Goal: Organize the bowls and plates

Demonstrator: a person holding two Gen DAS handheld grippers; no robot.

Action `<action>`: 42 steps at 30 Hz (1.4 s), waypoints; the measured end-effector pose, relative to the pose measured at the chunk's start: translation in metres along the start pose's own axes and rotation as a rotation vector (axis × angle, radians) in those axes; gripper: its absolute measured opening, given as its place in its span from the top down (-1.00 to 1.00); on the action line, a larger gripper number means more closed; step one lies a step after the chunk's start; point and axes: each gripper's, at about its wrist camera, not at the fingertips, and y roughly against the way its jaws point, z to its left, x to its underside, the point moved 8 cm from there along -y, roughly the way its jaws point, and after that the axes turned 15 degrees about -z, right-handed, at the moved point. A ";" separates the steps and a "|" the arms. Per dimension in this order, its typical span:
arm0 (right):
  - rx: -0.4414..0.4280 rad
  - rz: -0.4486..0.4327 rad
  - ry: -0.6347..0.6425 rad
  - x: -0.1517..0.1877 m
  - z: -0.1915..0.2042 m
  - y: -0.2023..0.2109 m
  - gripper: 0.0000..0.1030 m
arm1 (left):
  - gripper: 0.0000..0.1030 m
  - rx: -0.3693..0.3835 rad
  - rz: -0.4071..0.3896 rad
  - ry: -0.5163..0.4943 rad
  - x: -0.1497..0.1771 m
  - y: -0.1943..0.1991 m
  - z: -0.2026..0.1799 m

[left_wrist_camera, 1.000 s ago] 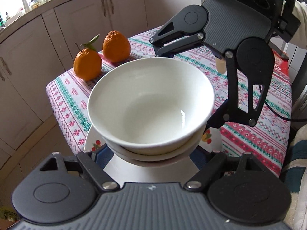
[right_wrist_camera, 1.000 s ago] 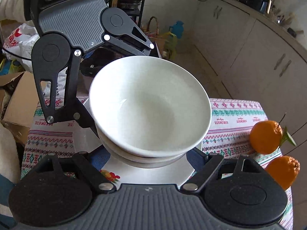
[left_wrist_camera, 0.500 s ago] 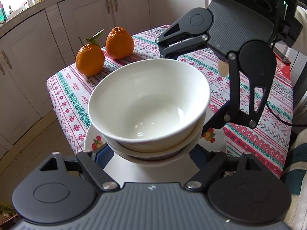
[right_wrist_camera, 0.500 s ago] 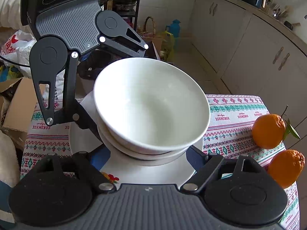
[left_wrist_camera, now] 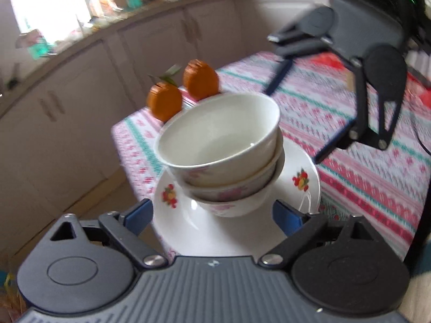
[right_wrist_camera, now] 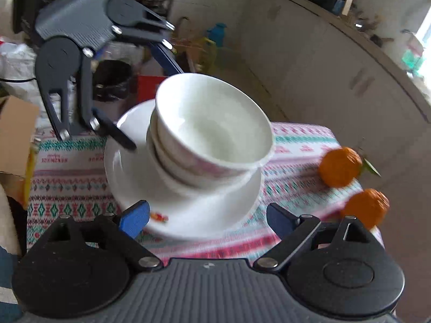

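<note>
Two or three white bowls (left_wrist_camera: pixel 223 156) with pink flower prints are nested in a stack on a white plate (left_wrist_camera: pixel 301 188) with fruit prints. The stack (right_wrist_camera: pixel 210 140) and plate (right_wrist_camera: pixel 126 172) stand on the patterned tablecloth. My left gripper (left_wrist_camera: pixel 212 215) is open, its blue-tipped fingers on either side of the plate's near rim and drawn back from the bowls. My right gripper (right_wrist_camera: pixel 207 218) is open on the opposite side, its fingers likewise apart at the plate's edge. Each gripper shows in the other's view, lifted above the table and open.
Two oranges (left_wrist_camera: pixel 186 91) lie near the table's corner, beyond the stack; they also show in the right wrist view (right_wrist_camera: pixel 350 183). Kitchen cabinets (left_wrist_camera: pixel 80 102) curve round behind. A cardboard box (right_wrist_camera: pixel 16 140) and clutter stand past the table's far edge.
Both grippers have pulled back and up from the bowl stack, which now stands free on the plate. The bowls' flowered outsides now show. The frames are blurred from motion.
</note>
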 end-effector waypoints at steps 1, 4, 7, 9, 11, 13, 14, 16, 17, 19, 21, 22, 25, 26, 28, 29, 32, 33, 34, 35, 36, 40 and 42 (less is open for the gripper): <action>0.032 0.004 -0.011 0.001 0.002 0.008 -0.86 | -0.99 -0.022 -0.022 0.026 -0.002 0.007 0.000; 0.136 0.012 -0.088 0.005 0.005 0.029 -0.86 | -0.99 -0.094 -0.081 0.088 -0.008 0.026 -0.006; 0.290 0.009 -0.219 0.010 0.006 0.052 -0.97 | -0.99 -0.204 -0.160 0.141 -0.016 0.042 -0.018; 0.411 0.001 -0.325 0.016 0.009 0.067 -1.00 | -0.99 -0.288 -0.208 0.180 -0.019 0.053 -0.028; 0.505 -0.003 -0.416 0.023 0.012 0.080 -1.00 | -0.99 -0.345 -0.225 0.250 -0.021 0.062 -0.037; 0.593 -0.010 -0.501 0.031 0.021 0.094 -1.00 | -0.99 -0.358 -0.213 0.329 -0.022 0.066 -0.048; 0.622 -0.023 -0.536 0.033 0.026 0.101 -1.00 | -0.99 -0.365 -0.201 0.360 -0.022 0.068 -0.054; 0.670 -0.049 -0.615 0.036 0.037 0.115 -1.00 | -0.99 -0.396 -0.152 0.399 -0.018 0.068 -0.063; 0.678 -0.068 -0.659 0.038 0.045 0.123 -1.00 | -0.99 -0.415 -0.124 0.411 -0.017 0.069 -0.067; 0.699 -0.099 -0.713 0.040 0.056 0.136 -1.00 | -0.99 -0.429 -0.096 0.436 -0.015 0.073 -0.075; 0.731 -0.101 -0.719 0.041 0.065 0.143 -1.00 | -0.99 -0.440 -0.091 0.470 -0.014 0.083 -0.081; 0.748 -0.103 -0.714 0.041 0.070 0.148 -1.00 | -0.99 -0.440 -0.097 0.483 -0.014 0.090 -0.085; 0.761 -0.121 -0.710 0.039 0.078 0.157 -1.00 | -0.99 -0.448 -0.108 0.484 -0.019 0.098 -0.092; 0.764 -0.134 -0.711 0.038 0.080 0.161 -1.00 | -0.99 -0.453 -0.114 0.479 -0.021 0.100 -0.094; 0.776 -0.149 -0.700 0.035 0.082 0.166 -1.00 | -0.99 -0.463 -0.125 0.473 -0.026 0.105 -0.096; 0.789 -0.155 -0.692 0.034 0.082 0.170 -1.00 | -0.99 -0.464 -0.133 0.470 -0.028 0.107 -0.097; 0.791 -0.174 -0.689 0.030 0.083 0.174 -1.00 | -0.99 -0.488 -0.155 0.458 -0.034 0.113 -0.097; 0.789 -0.179 -0.689 0.029 0.084 0.174 -1.00 | -0.99 -0.496 -0.161 0.451 -0.035 0.115 -0.097; 0.789 -0.184 -0.687 0.028 0.084 0.174 -1.00 | -0.99 -0.502 -0.163 0.446 -0.036 0.114 -0.097; 0.792 -0.188 -0.686 0.028 0.085 0.175 -1.00 | -0.99 -0.509 -0.166 0.440 -0.037 0.115 -0.097; 0.793 -0.190 -0.684 0.027 0.085 0.175 -1.00 | -0.99 -0.513 -0.169 0.435 -0.037 0.115 -0.097; 0.797 -0.194 -0.693 0.028 0.085 0.176 -1.00 | -0.99 -0.522 -0.176 0.424 -0.040 0.116 -0.099; 0.799 -0.199 -0.694 0.028 0.085 0.176 -1.00 | -0.99 -0.529 -0.187 0.423 -0.041 0.117 -0.099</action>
